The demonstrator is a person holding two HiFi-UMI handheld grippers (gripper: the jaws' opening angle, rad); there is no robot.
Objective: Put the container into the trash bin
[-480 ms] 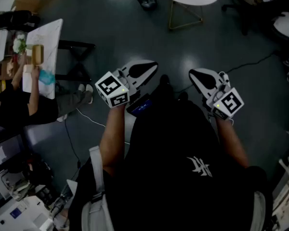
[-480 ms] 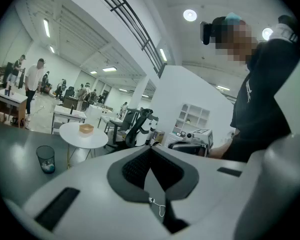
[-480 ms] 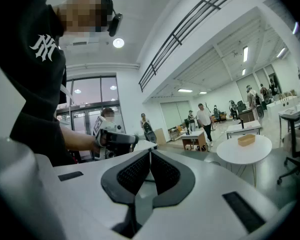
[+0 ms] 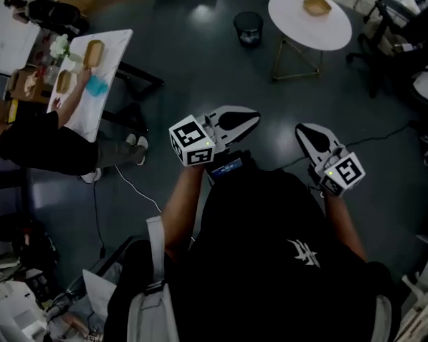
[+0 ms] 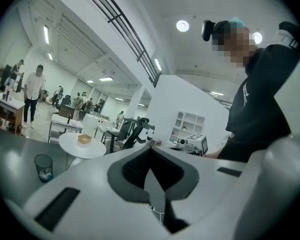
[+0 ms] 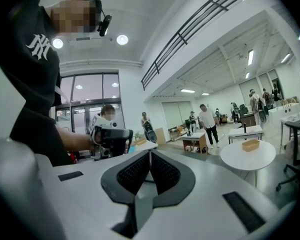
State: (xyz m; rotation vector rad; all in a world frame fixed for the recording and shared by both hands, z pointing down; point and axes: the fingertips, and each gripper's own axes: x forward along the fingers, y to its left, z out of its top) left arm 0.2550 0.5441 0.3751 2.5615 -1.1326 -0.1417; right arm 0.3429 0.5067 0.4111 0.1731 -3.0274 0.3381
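The left gripper [image 4: 255, 116] and right gripper [image 4: 302, 129] are closed on nothing; the round desk [image 4: 297, 28] should be approached and jaws opened before the container [image 4: 317, 6] is reached.

left tool [image 4: 251, 118], right tool [image 4: 303, 130]: 2 | trash bin [image 4: 248, 28]: 1 | round table [image 4: 292, 9]: 1

The shallow tan container [image 4: 317, 6] sits on the round white table [image 4: 299, 33], far ahead at right. The dark mesh trash bin [image 4: 248, 28] stands on the floor just left of that table. The left gripper [image 4: 254, 118] and right gripper [image 4: 302, 129] lie side by side, well short of both.
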